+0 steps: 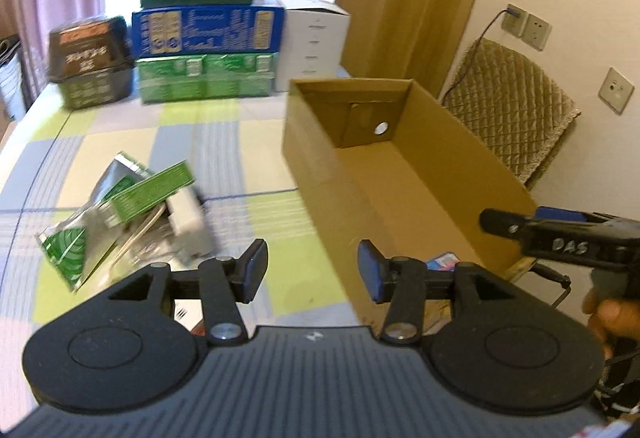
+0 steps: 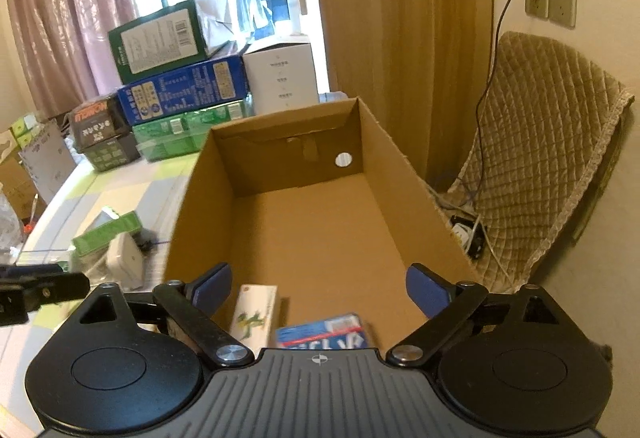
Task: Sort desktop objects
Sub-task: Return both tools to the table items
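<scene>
Blue-padded left gripper and right gripper, both wide apart, empty.

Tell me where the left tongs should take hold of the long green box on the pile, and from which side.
Probably grip the green box across its narrow width near the raised right end, coming from above. It lies tilted atop the foil packets and the white adapter, so that end looks clear. The left tongs are open.

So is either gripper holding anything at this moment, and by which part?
Nothing is held. The left gripper and right gripper are both open, nothing between their fingers.
</scene>
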